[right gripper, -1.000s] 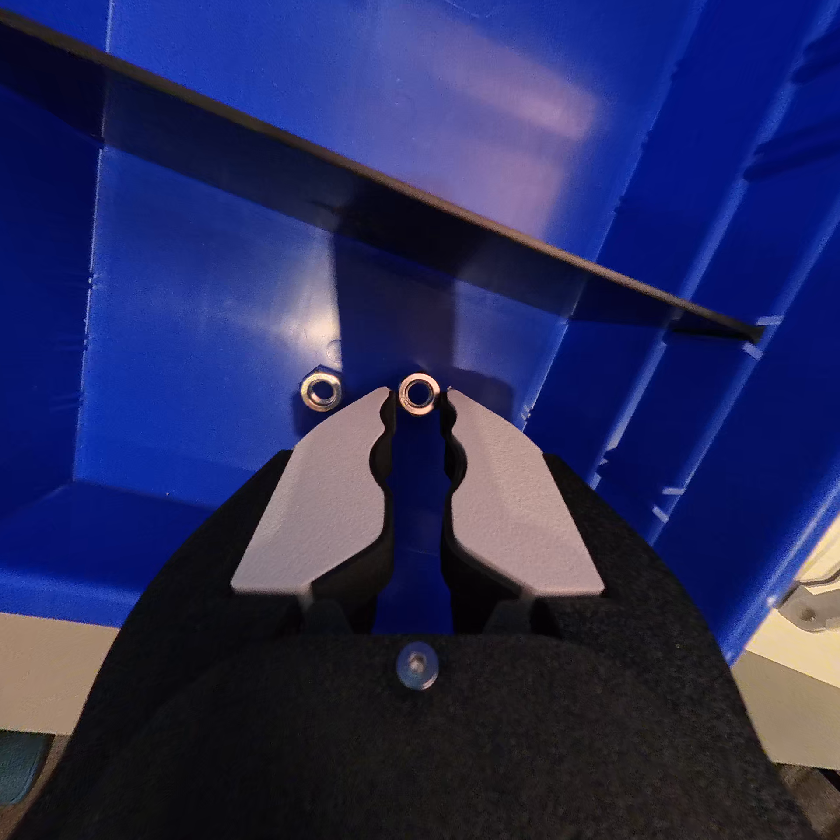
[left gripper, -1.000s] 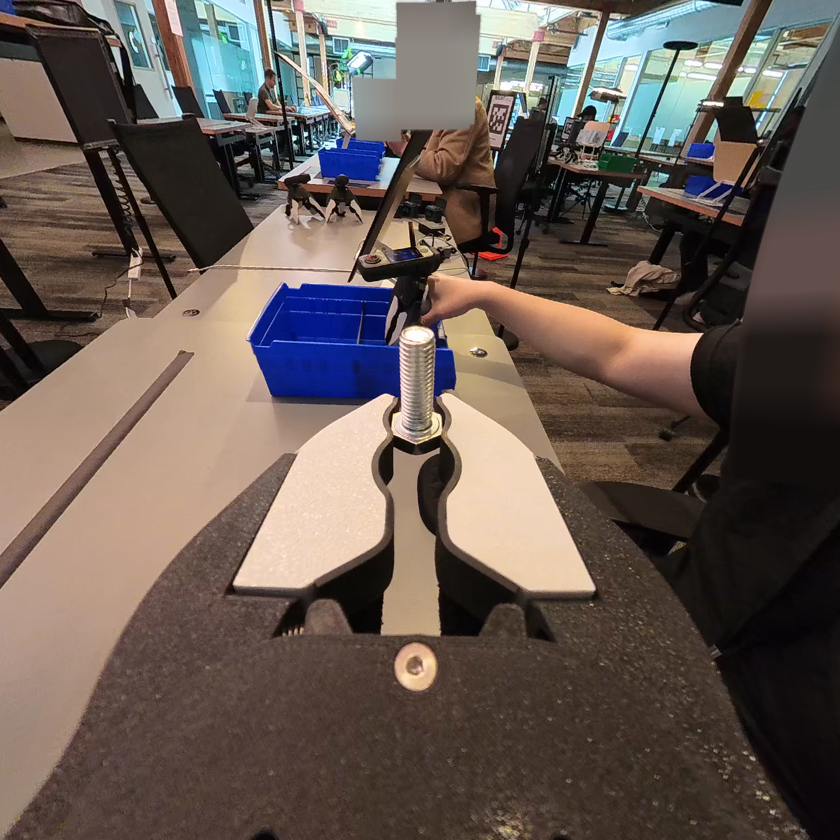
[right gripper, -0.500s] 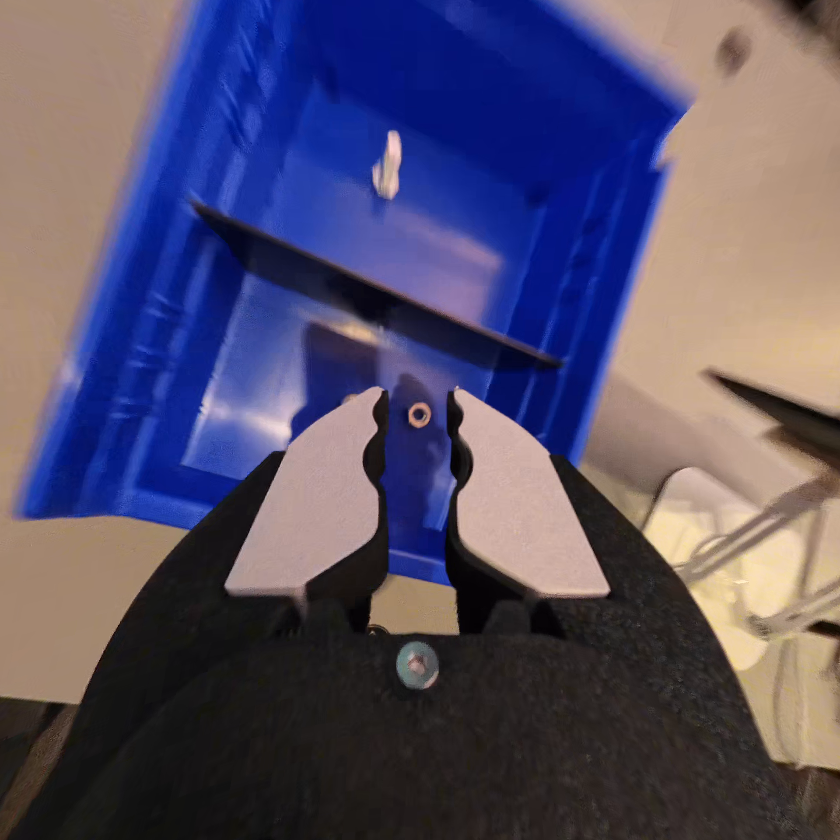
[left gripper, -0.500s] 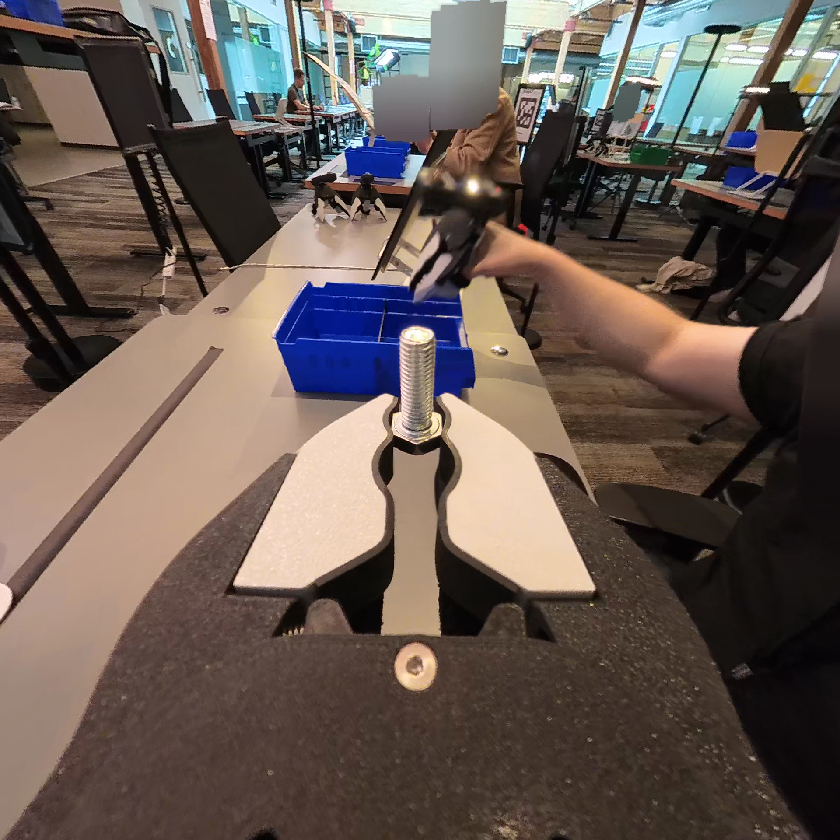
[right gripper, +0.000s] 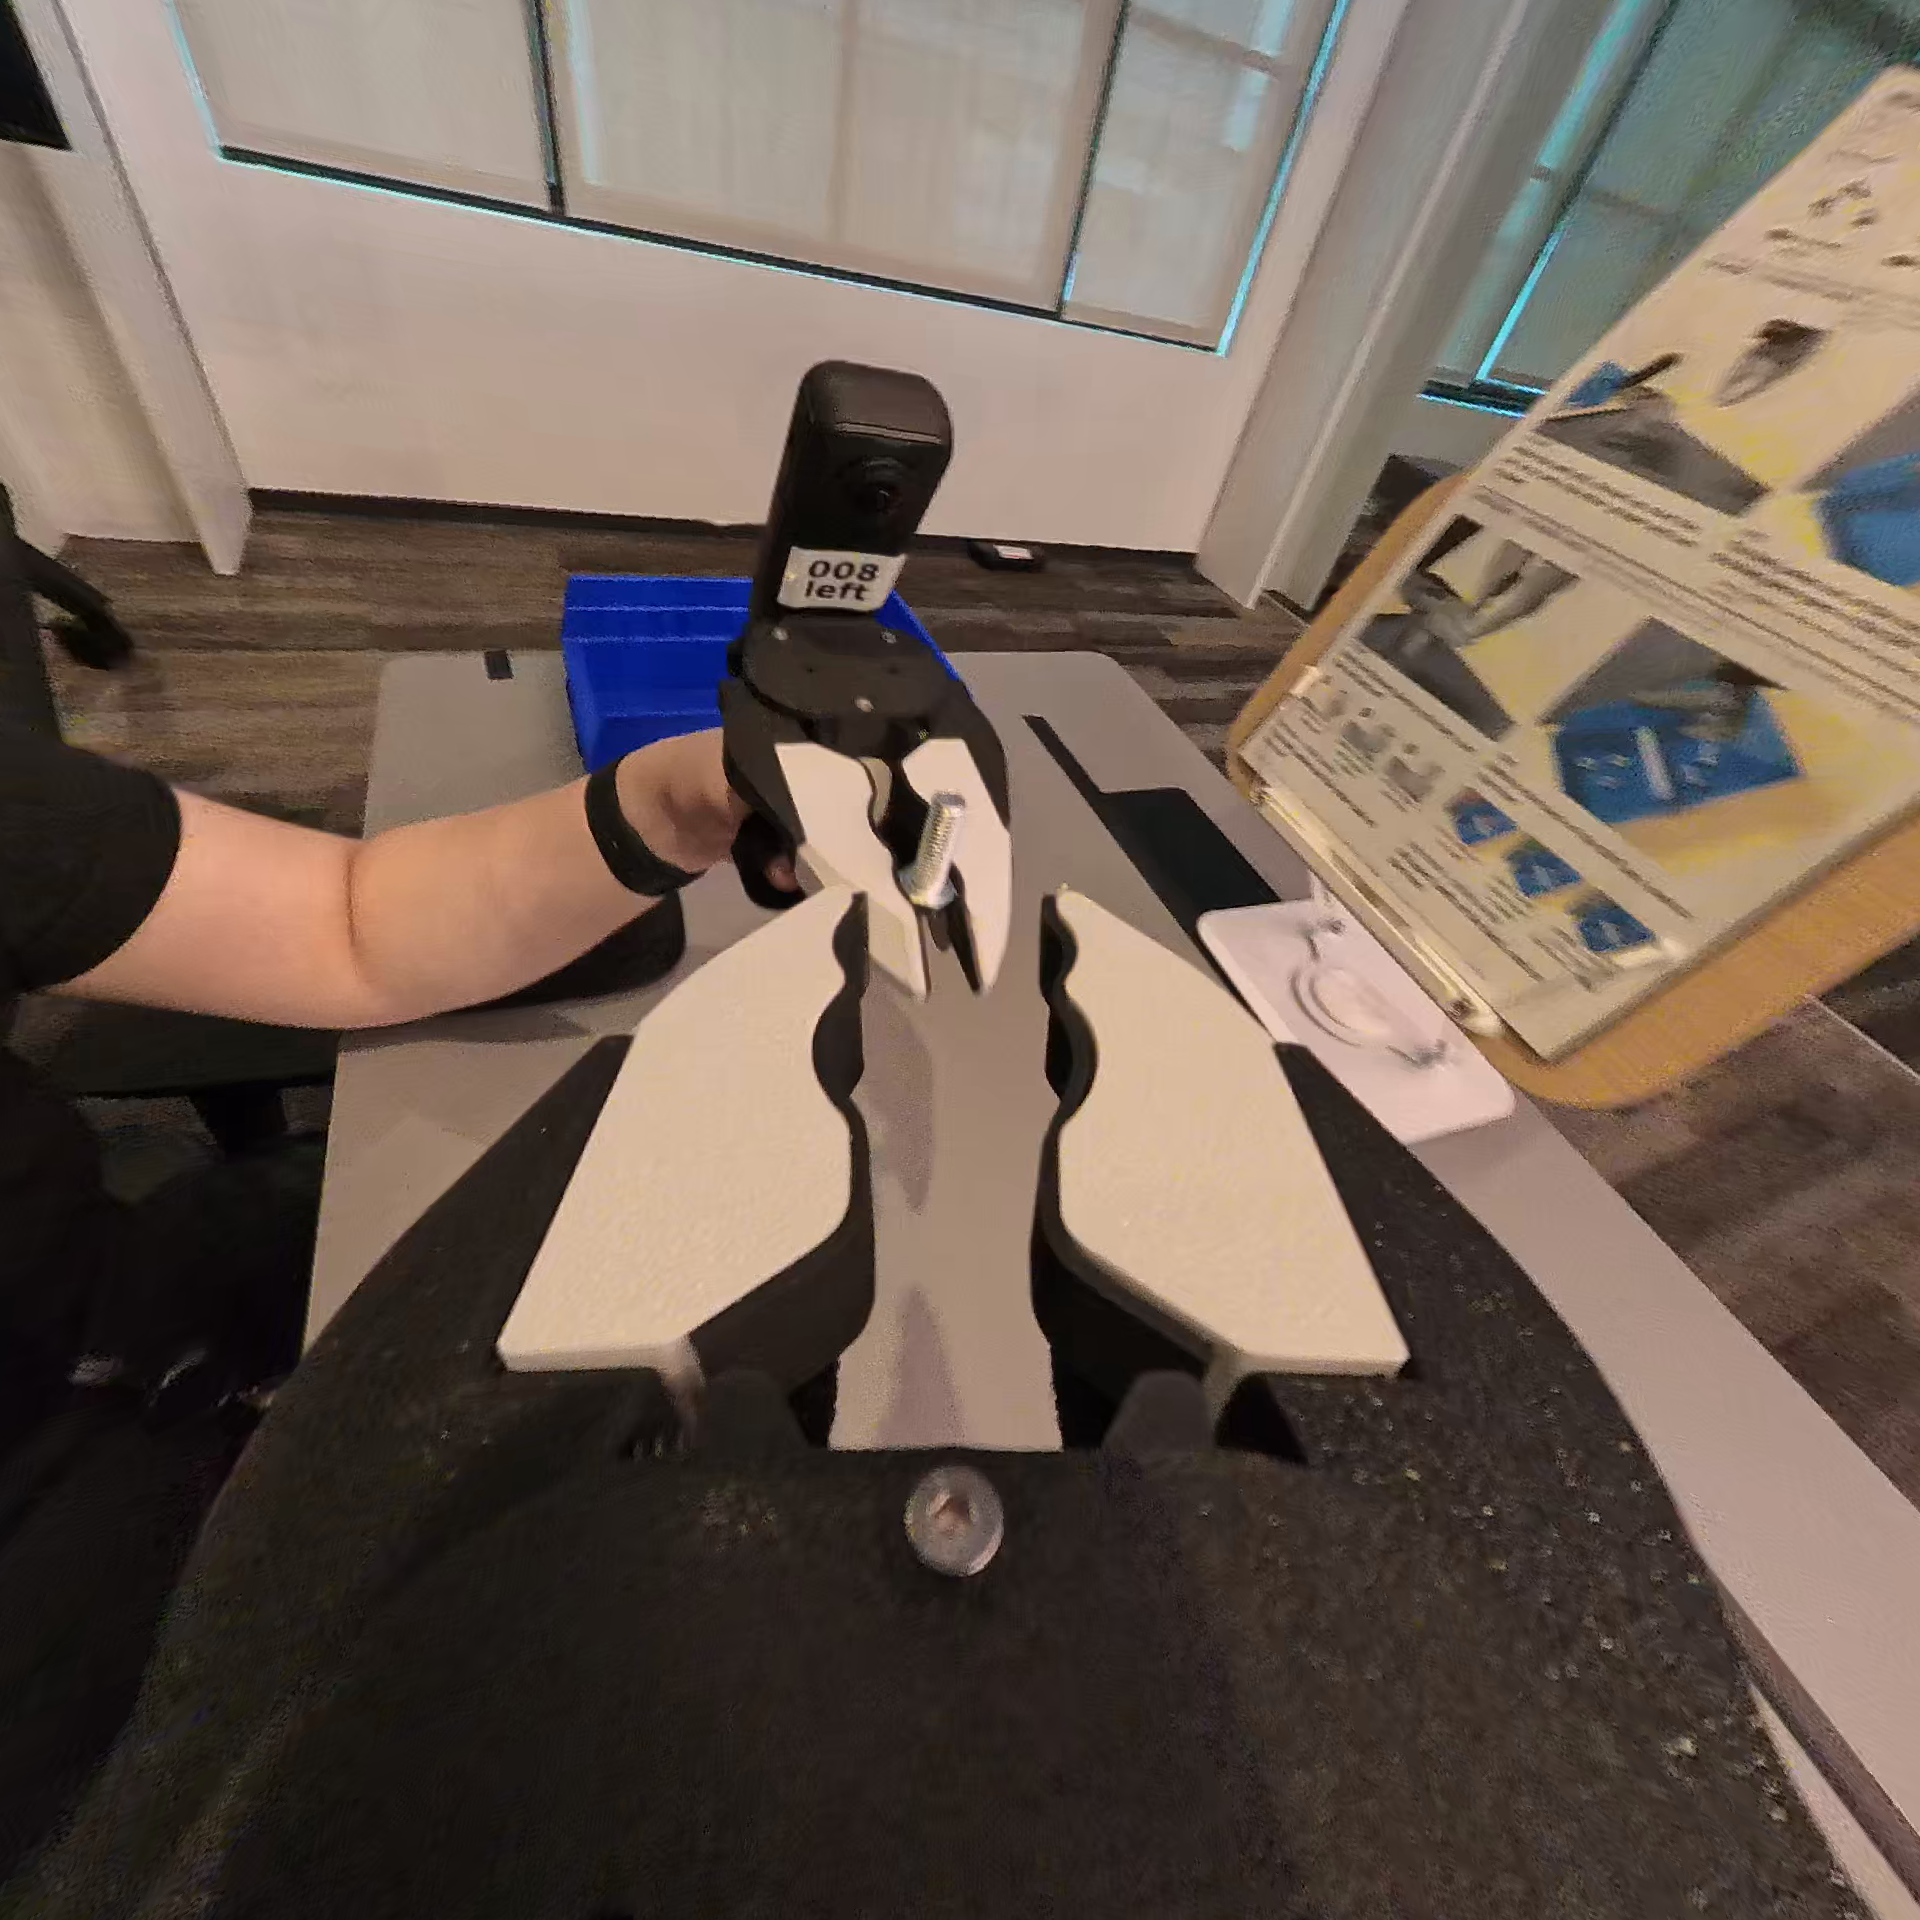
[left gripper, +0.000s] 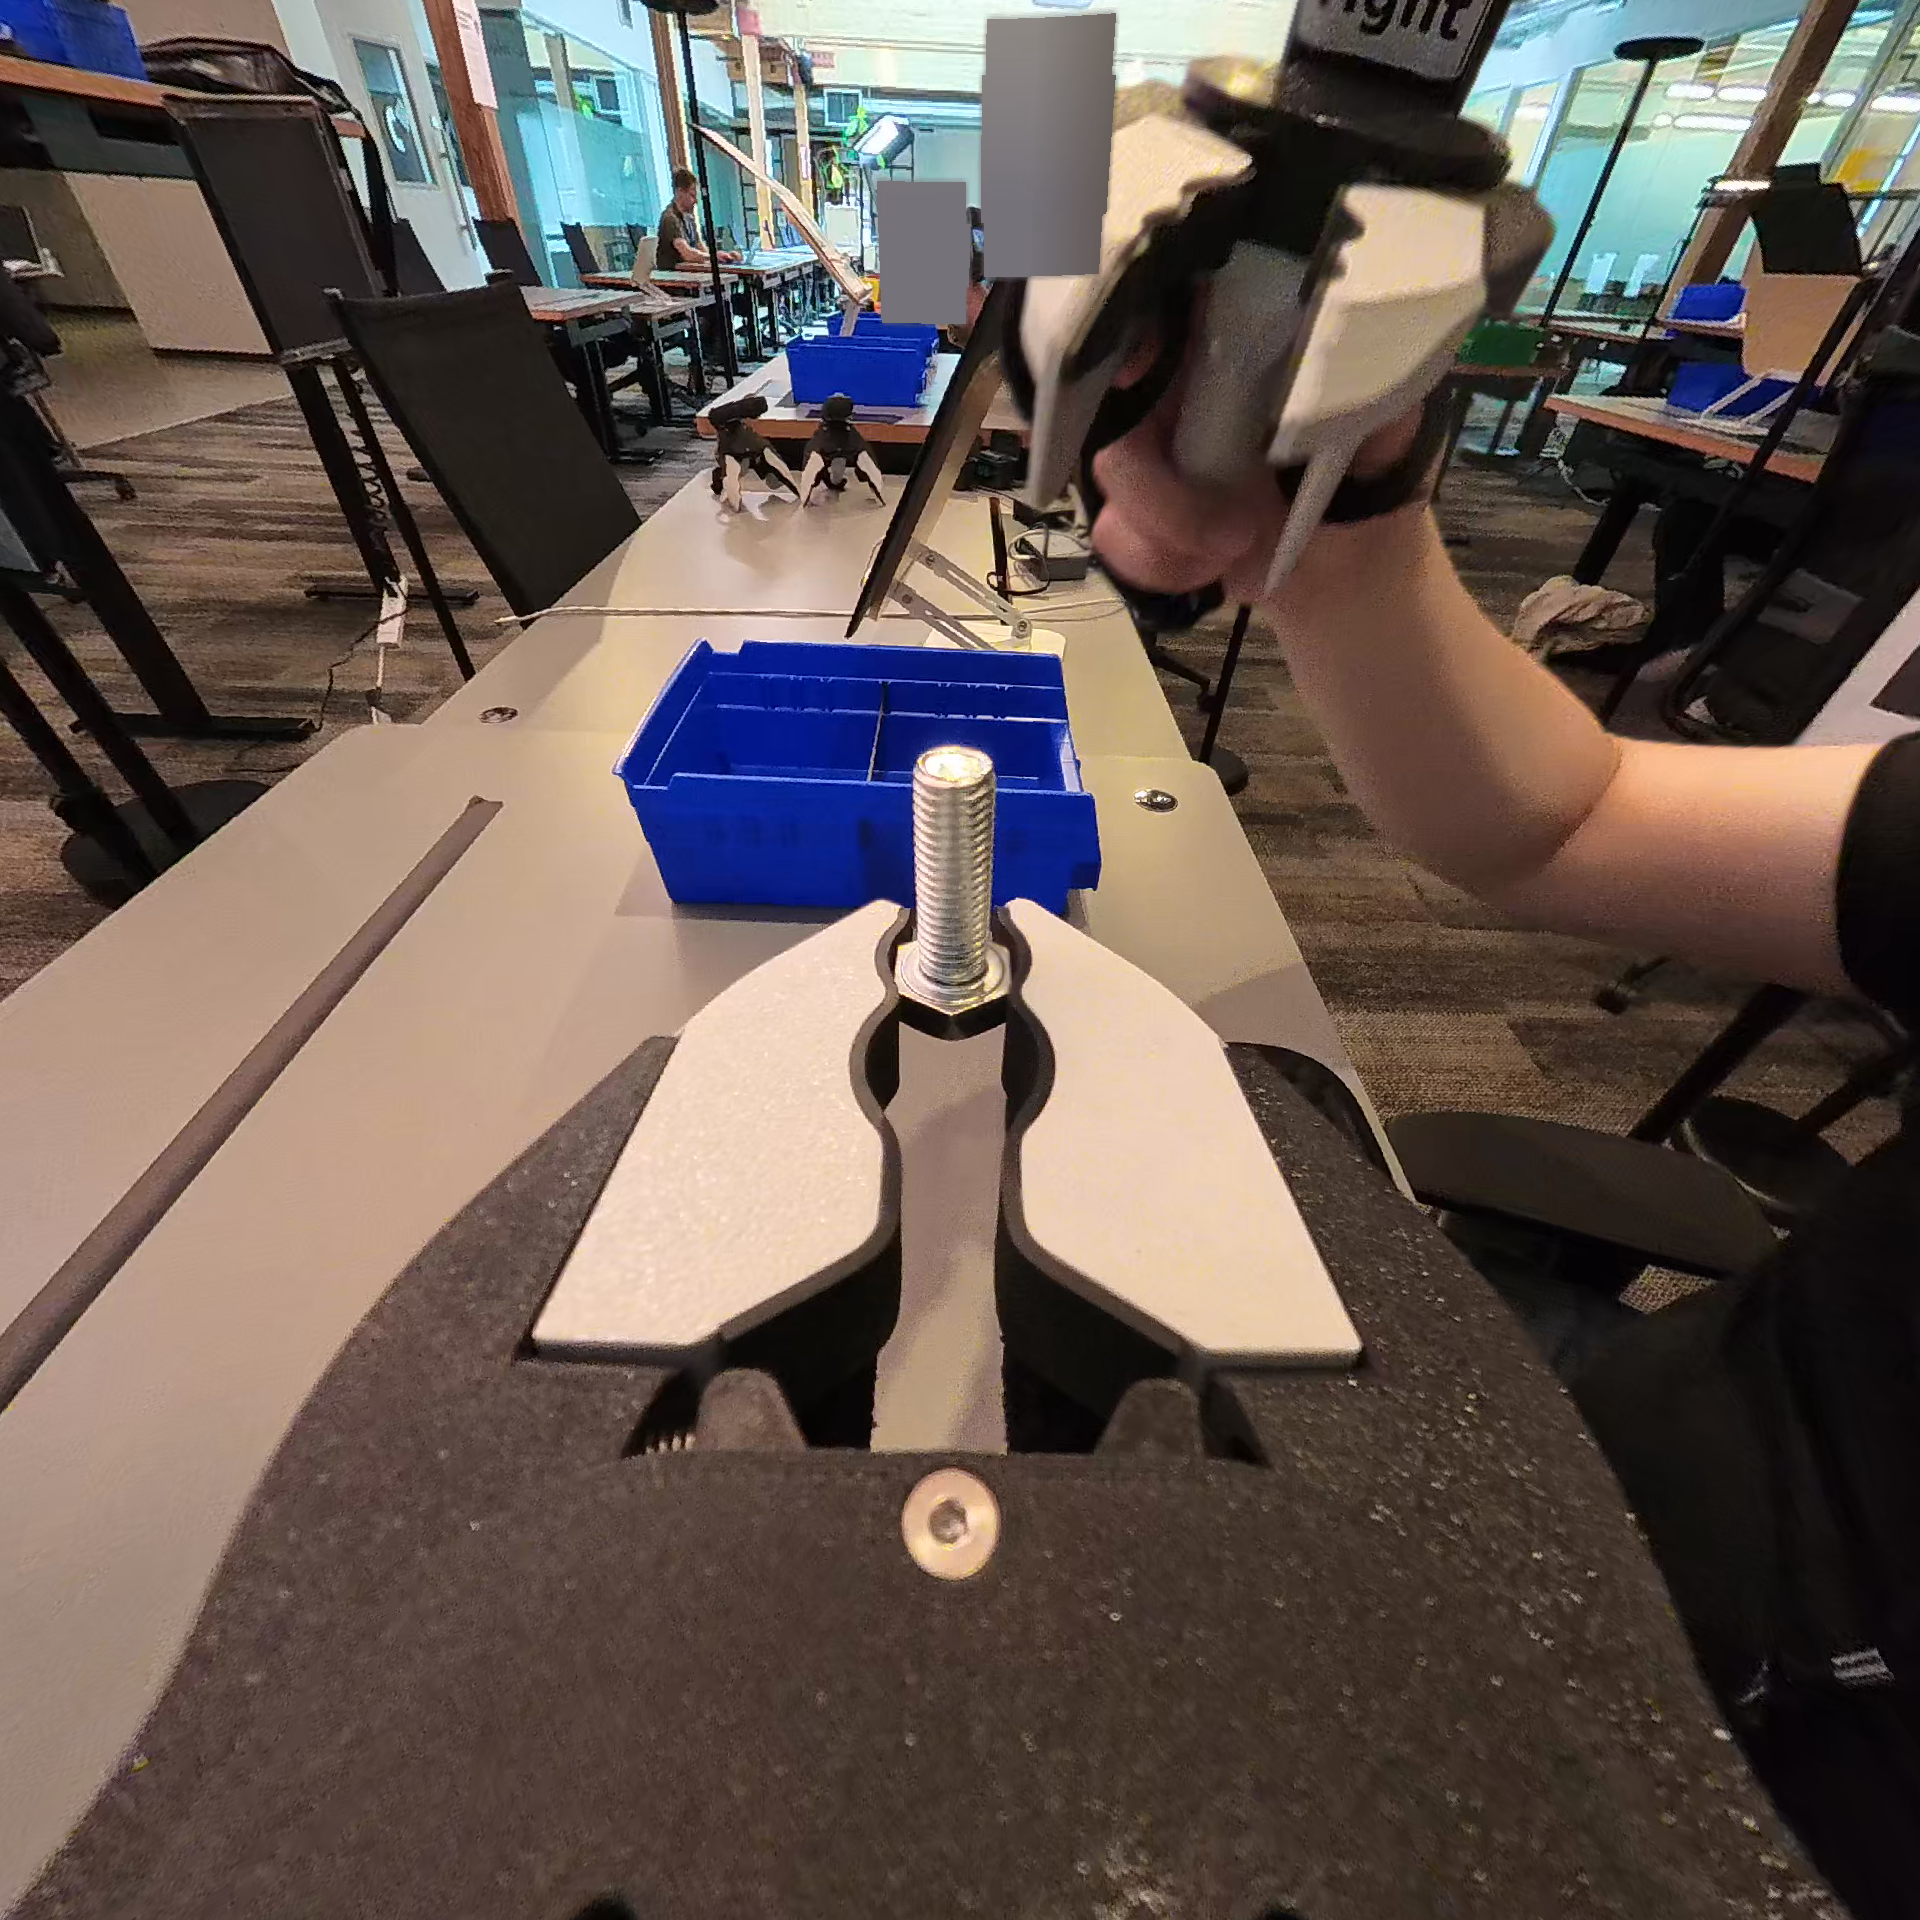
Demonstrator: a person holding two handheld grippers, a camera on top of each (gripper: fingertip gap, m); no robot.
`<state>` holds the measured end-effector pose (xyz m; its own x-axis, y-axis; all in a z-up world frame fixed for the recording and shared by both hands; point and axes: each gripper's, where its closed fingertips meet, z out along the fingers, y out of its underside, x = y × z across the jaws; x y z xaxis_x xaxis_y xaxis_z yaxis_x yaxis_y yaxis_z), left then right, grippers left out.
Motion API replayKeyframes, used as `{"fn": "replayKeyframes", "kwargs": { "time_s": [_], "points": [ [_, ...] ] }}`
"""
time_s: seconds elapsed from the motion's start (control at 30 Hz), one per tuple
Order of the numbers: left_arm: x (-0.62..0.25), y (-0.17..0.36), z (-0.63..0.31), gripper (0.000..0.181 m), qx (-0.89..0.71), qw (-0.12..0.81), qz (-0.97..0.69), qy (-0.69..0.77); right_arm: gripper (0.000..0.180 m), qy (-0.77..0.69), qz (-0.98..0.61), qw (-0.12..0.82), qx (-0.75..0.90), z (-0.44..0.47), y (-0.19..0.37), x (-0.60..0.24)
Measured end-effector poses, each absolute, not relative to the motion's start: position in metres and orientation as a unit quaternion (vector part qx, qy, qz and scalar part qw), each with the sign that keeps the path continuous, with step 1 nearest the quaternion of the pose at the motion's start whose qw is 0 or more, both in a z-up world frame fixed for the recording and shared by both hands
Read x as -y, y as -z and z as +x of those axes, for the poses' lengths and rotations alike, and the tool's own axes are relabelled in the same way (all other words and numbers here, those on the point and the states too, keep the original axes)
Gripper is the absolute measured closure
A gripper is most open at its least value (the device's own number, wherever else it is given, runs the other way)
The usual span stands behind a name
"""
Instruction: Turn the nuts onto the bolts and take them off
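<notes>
Broadly, a long grey table [left gripper: 312, 1039] is seen running away from the left wrist camera, with office chairs and further desks behind it. A blue bin [left gripper: 862, 821], split into compartments by dark dividers, is set on the table just beyond the left gripper [left gripper: 951, 940]. A propped instruction board [right gripper: 1621, 623] with pictures is seen at the right of the right wrist view, standing on a white base beside the table edge.

The right gripper [right gripper: 954, 940] is held up in the air by a hand [left gripper: 1174, 520], above and to the right of the bin in the left wrist view. Its jaws are parted with a clear gap between them, and nothing is gripped there. The left gripper is pointed back toward it across the table and is held by a hand wearing a dark wristband.

The bolt [left gripper: 953, 862] is clamped at its hex head between the left jaws, which are closed tightly around it. Its threaded shank is stood upright in the left wrist view, bare of any nut, and is seen in front of the bin. No nut can be made out in either view.
</notes>
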<state>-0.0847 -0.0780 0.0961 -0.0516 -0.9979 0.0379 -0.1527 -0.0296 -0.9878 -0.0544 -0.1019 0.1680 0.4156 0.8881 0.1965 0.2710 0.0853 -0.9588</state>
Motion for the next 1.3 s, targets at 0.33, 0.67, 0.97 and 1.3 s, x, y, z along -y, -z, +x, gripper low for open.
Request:
{"fn": "replayKeyframes", "kwargs": {
  "time_s": [0.33, 0.67, 0.97, 1.3],
  "points": [
    [0.084, -0.107, -0.089, 0.167, -0.541, 0.441, -0.516, 0.497, 0.15, -0.349, -0.6, 0.551, 0.463, -0.131, -0.143, 0.073],
    [0.086, -0.11, -0.09, 0.166, -0.544, 0.445, -0.511, 0.495, 0.166, -0.379, -0.594, 0.55, 0.448, -0.134, -0.141, 0.074],
    [0.08, -0.088, -0.092, 0.166, -0.575, 0.421, -0.548, 0.437, 0.16, -0.284, -0.657, 0.474, 0.513, -0.125, -0.126, 0.074],
    [0.085, -0.061, -0.084, 0.166, -0.623, 0.393, -0.56, 0.379, 0.163, -0.174, -0.722, 0.304, 0.597, -0.113, -0.102, 0.08]
  ]
}}
